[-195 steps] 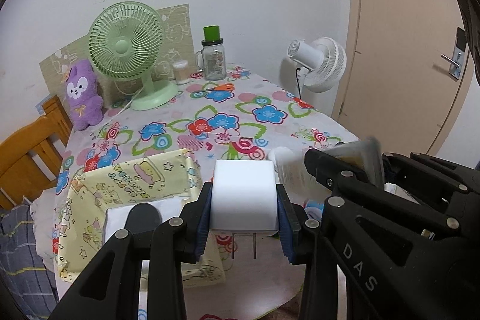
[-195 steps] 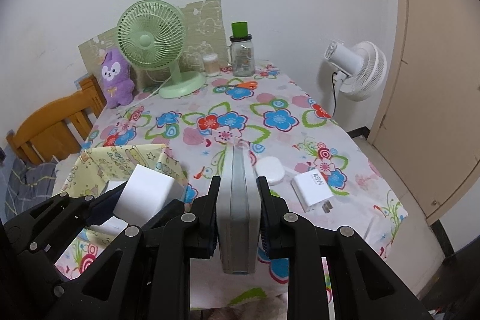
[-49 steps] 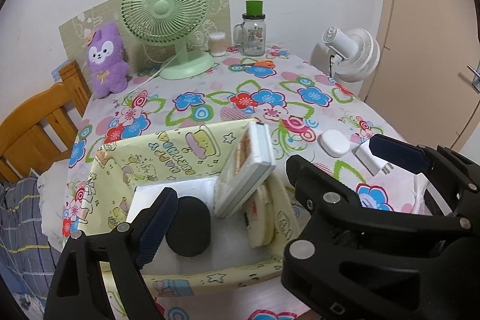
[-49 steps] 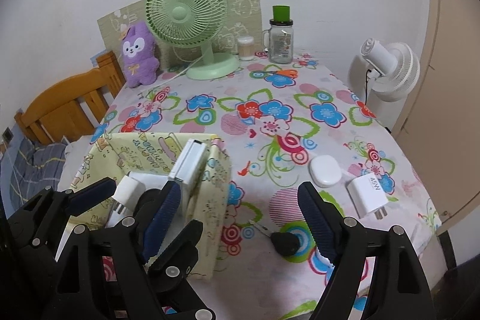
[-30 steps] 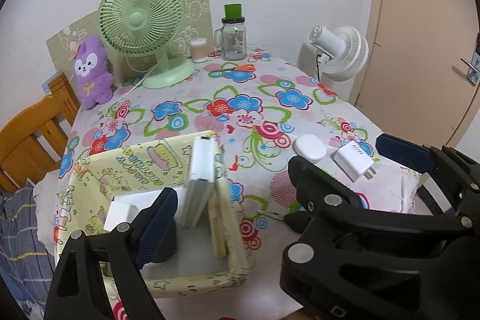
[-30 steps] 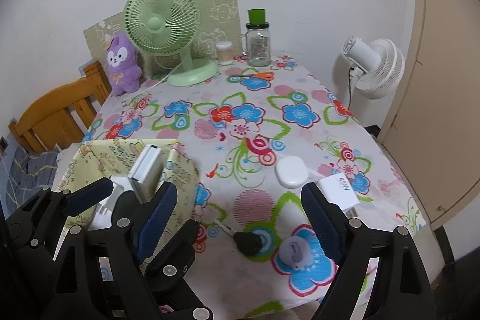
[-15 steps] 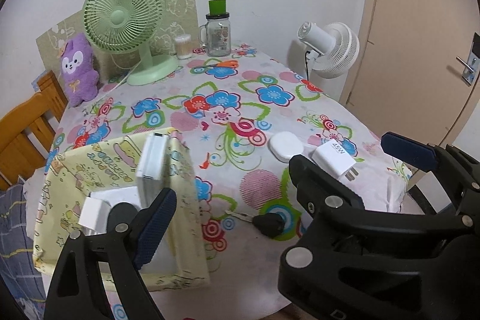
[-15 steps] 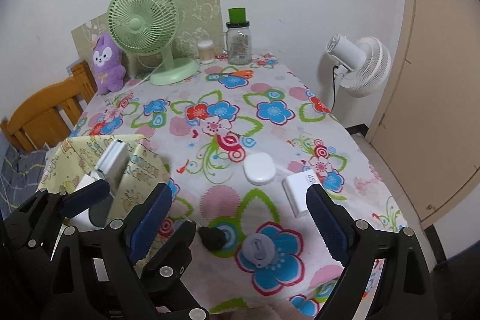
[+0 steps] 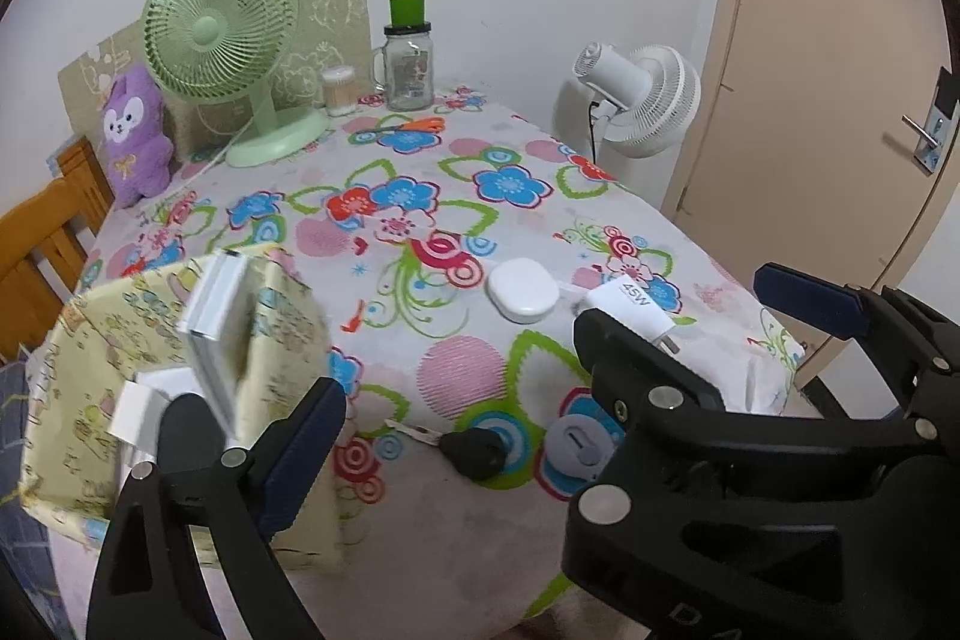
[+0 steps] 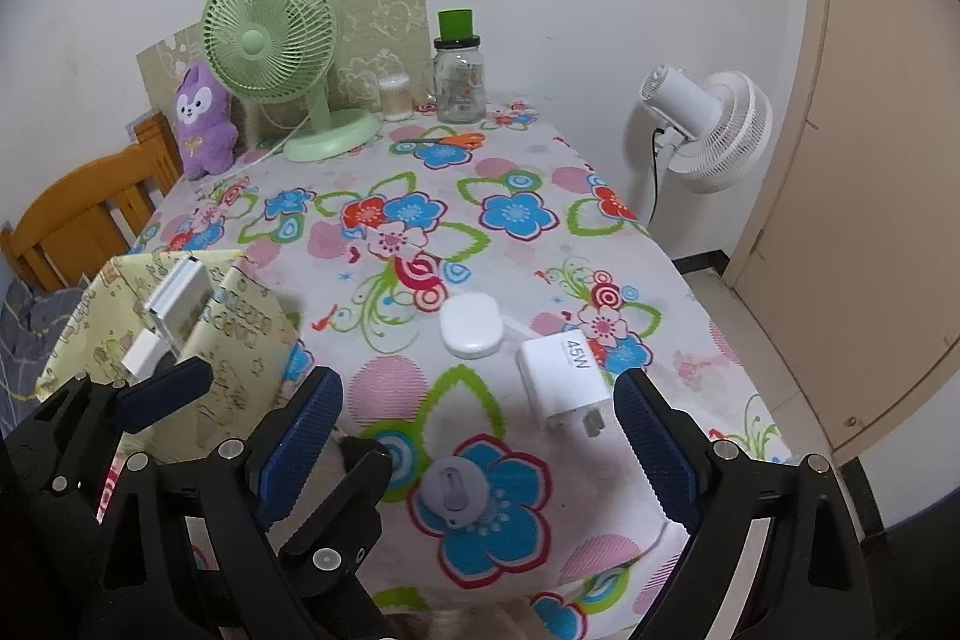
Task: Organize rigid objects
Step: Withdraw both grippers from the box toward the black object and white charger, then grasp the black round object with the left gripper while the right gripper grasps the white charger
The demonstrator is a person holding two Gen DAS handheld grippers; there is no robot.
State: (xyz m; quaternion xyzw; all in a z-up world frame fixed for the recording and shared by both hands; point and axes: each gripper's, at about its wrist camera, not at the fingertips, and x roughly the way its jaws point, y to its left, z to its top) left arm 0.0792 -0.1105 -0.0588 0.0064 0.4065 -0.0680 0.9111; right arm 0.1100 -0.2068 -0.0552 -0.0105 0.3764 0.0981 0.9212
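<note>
Showing black key (image 9: 477, 451) only in left view; both tongs (image 9: 540, 340) (image 10: 477, 445) gaping, nothing gripped.

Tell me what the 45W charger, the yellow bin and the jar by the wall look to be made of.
45W charger: hard white plastic, smooth with a soft sheen and crisp edges; its prongs look like metal.
Yellow bin: printed fabric, or possibly coated cloth; matte, and its walls sag and crease.
Jar: clear glass by its transparency and glints, though clear plastic is possible; the green lid looks like plastic.
</note>
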